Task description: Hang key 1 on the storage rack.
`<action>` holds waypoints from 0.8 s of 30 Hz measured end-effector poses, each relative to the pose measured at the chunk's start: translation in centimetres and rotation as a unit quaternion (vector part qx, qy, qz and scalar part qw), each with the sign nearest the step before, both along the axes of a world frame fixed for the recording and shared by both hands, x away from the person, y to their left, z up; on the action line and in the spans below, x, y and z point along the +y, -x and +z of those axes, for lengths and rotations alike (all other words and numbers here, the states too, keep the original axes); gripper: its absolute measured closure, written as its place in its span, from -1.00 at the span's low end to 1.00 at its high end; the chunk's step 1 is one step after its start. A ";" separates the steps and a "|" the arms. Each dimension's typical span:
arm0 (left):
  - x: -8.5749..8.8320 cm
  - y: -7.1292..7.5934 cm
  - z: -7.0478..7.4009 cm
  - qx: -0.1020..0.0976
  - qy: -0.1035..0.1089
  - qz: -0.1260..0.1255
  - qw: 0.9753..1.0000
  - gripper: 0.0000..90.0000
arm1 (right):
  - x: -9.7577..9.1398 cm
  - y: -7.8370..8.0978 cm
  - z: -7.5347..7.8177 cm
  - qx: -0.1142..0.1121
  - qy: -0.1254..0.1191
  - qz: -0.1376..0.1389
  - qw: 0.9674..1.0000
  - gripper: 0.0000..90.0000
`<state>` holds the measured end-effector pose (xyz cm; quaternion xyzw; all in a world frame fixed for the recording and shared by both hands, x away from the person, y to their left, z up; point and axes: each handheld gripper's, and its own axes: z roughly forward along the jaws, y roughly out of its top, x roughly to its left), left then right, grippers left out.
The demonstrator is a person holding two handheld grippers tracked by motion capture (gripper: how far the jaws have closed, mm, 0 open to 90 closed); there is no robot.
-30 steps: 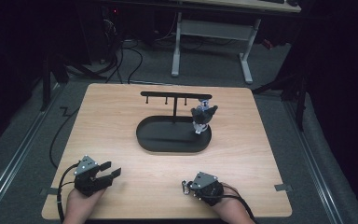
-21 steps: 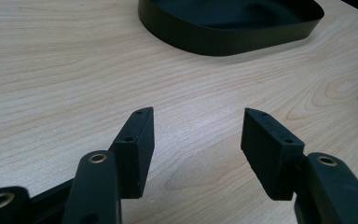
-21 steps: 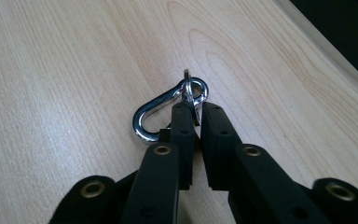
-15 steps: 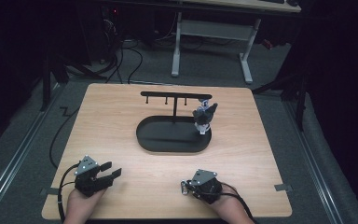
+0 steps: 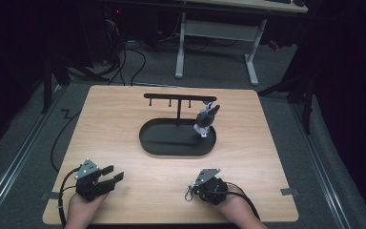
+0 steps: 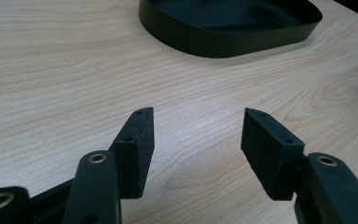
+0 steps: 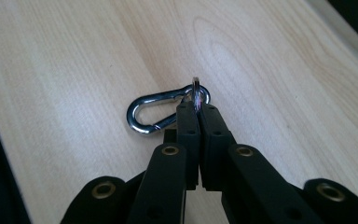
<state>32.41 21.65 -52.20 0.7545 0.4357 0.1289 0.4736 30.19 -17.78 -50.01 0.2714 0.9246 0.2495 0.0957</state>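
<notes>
no readable text, no labels, no brands, no numbers on anything in view

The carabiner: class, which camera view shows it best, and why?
The right gripper view: the carabiner lies close up on the table, its ring pinched in the right gripper. The high view shows a tiny glint. The left gripper view catches a sliver of metal at its right edge, perhaps it.
</notes>
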 end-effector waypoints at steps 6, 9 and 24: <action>-0.1 0.0 0.0 -0.001 0.002 -0.003 1.000 0.00 | -0.2 -0.5 1.3 0.055 0.047 0.013 0.997 0.98; 0.0 0.1 0.1 -0.002 0.003 -0.004 1.000 0.00 | -0.2 -0.9 2.3 0.074 0.075 0.022 0.994 0.98; 0.1 0.0 0.2 -0.009 0.006 -0.011 1.000 0.00 | 0.1 -3.1 8.3 0.123 0.165 0.018 0.978 0.98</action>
